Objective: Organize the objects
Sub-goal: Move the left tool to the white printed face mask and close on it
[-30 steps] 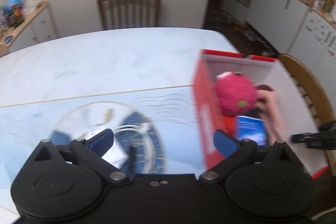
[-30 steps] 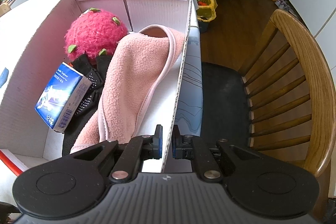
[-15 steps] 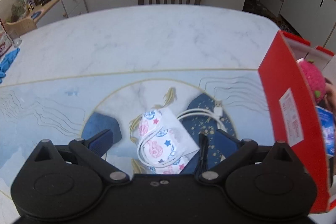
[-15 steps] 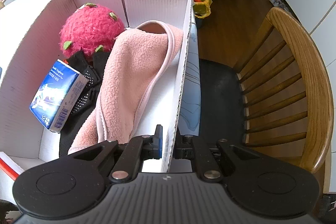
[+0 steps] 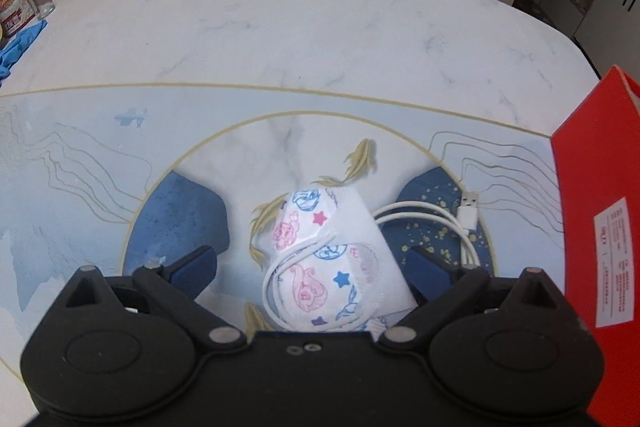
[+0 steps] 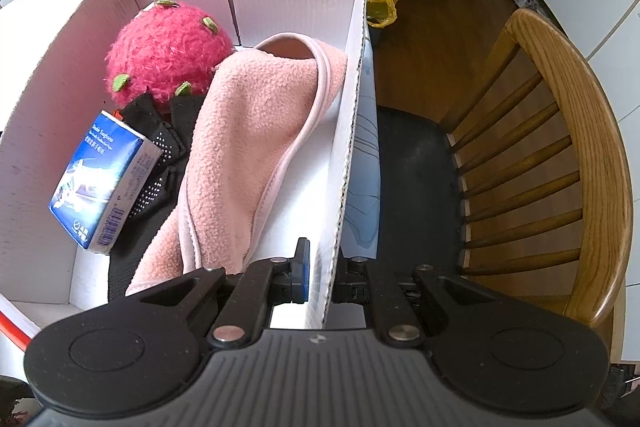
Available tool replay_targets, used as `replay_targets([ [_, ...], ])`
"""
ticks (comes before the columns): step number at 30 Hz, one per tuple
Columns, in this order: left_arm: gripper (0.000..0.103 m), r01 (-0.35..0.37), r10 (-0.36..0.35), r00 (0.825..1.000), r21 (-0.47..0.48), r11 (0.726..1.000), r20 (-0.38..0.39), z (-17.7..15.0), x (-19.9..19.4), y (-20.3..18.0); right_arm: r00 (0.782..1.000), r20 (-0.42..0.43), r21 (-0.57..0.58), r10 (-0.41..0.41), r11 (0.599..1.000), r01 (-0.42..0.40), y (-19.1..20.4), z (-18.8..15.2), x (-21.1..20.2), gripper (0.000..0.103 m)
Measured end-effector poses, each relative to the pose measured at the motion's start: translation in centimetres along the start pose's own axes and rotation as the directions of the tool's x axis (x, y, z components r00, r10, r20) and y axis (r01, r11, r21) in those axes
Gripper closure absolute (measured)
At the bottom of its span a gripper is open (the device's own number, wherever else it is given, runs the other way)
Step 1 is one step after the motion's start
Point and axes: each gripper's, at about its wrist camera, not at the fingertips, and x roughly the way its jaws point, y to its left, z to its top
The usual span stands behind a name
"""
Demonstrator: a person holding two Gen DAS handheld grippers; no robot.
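Box wall [image 6: 352, 131] is clamped by our right gripper [image 6: 320, 277]; our left gripper [image 5: 316, 265] is spread apart around the printed mask [image 5: 332, 259], beside the white cable [image 5: 444, 223].

mask [image 5: 328, 259]: near end hidden behind gripper body | cable [image 5: 440, 223]: near loop behind right finger | red box [image 5: 592, 227]: cut by right edge | label [image 5: 614, 267]: print unreadable | black glove [image 6: 160, 143]: mostly under towel [image 6: 248, 147]

Table [image 5: 320, 27]: marble top, printed mat.
Mask [image 5: 332, 259]: between left jaws.
Cable [image 5: 452, 223]: beside right finger.
Box [image 5: 592, 211]: right of jaws.
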Motion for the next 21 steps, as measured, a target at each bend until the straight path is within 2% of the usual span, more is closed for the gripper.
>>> replay_targets([
  [2, 0.005, 0.010, -0.010, 1.000, -0.023, 1.000, -0.008, -0.1, 0.3, 0.3, 1.000, -0.002, -0.001, -0.001, 1.000, 0.001, 0.0, 0.0, 0.0, 0.095],
  [4, 0.014, 0.019, -0.020, 1.000, -0.043, 0.999, -0.017, -0.1, 0.5, 0.6, 1.000, -0.002, 0.000, 0.001, 1.000, -0.001, 0.1, 0.1, 0.1, 0.095],
  [9, 0.028, 0.022, -0.023, 1.000, -0.042, 0.999, -0.009, -0.2, 0.2, 0.6, 1.000, -0.003, 0.000, 0.002, 1.000, -0.002, 0.1, 0.1, 0.2, 0.095],
  [14, 0.039, 0.060, -0.060, 0.998, -0.067, 0.996, 0.001, -0.2, -0.3, 1.2, 1.000, -0.003, 0.001, 0.002, 1.000, -0.002, 0.2, 0.2, 0.3, 0.095],
  [20, 0.060, 0.114, -0.113, 0.993, -0.094, 0.989, 0.013, -0.3, -0.7, 1.8, 1.000, -0.003, 0.002, 0.002, 1.000, -0.002, 0.2, 0.3, 0.3, 0.095],
  [21, 0.066, 0.126, -0.125, 0.992, -0.102, 0.987, 0.014, -0.4, -0.8, 1.9, 1.000, -0.003, 0.001, 0.003, 1.000, -0.003, 0.2, 0.3, 0.3, 0.095],
])
